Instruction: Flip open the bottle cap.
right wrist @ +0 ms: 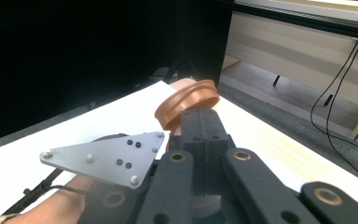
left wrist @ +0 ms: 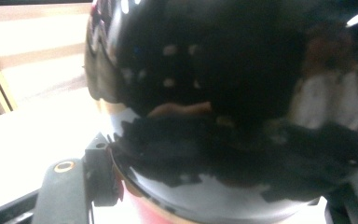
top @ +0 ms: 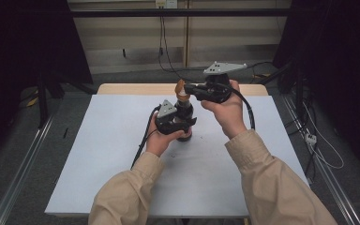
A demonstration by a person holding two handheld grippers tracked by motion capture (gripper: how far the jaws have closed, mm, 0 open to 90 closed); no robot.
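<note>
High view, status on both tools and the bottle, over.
Left tool shut on dark bottle. Right tool shut on copper ring cap, tilted over the neck. White table; nothing blocking.

White surface on grey floor, black curtains at both sides, pale wall behind with hanging cables.

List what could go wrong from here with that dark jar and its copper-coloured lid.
1. The right gripper pinches only the edge of the tilted copper-coloured lid; it might slip out and drop onto the table.
2. The left gripper clamps the glossy dark jar, whose smooth curved wall may twist or slide in the jaws.
3. The lid hangs close above the jar, so a hasty move might knock it.
</note>
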